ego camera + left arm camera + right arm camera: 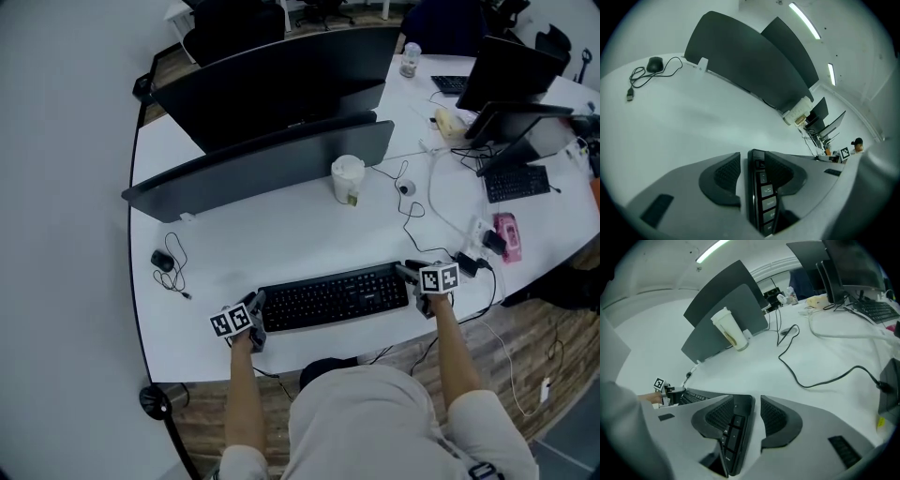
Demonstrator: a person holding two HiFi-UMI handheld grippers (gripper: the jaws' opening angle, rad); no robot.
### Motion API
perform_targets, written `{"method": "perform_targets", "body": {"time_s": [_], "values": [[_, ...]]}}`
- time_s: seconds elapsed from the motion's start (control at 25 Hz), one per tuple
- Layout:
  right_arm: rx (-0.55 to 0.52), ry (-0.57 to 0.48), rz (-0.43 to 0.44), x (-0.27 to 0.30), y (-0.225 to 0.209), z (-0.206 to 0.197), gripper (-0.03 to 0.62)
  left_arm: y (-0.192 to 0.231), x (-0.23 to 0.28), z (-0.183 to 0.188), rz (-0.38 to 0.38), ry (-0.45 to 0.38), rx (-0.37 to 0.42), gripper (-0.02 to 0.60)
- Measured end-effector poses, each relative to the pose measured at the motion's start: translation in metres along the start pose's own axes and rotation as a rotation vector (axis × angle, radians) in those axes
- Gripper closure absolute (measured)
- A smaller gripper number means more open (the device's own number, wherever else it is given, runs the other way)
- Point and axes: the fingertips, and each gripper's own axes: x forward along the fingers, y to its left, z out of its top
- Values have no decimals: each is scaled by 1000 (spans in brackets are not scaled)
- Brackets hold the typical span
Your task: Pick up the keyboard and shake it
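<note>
The black keyboard (pixel 333 297) lies flat on the white desk (pixel 281 234), near its front edge. My left gripper (pixel 256 309) is at the keyboard's left end and my right gripper (pixel 411 275) at its right end. In the left gripper view the keyboard's end (pixel 759 187) stands edge-on between the open jaws of the left gripper (pixel 752 171), with a gap at the left pad (pixel 726 176). In the right gripper view the other end of the keyboard (pixel 736 427) sits between the open jaws of the right gripper (pixel 754 413), clear of the right pad (pixel 776 418).
Dark divider panels (pixel 272 159) stand behind the keyboard, with a paper cup (pixel 347 178) in front of them. A wired mouse (pixel 162 261) lies at the left. Loose cables (pixel 412 211), a pink object (pixel 507 234) and a second keyboard (pixel 516 183) are at the right.
</note>
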Motion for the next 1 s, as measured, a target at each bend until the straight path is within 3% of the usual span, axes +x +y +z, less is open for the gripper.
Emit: {"method": "perform_targets", "body": {"time_s": [0.28, 0.6, 0.76, 0.88, 1.0], "values": [[-74, 126, -2, 19, 10, -10, 362, -9, 12, -3, -6, 43, 60, 398], [-40, 123, -12, 25, 13, -12, 358, -12, 12, 0, -10, 1, -29, 365], [-55, 102, -15, 22, 13, -11, 361, -16, 9, 4, -82, -38, -116, 344], [-69, 64, -16, 13, 14, -4, 364, -23, 2, 13, -192, -87, -206, 341], [-54, -9, -12, 8, 17, 8, 375, -31, -6, 24, -275, -141, -217, 321]]}}
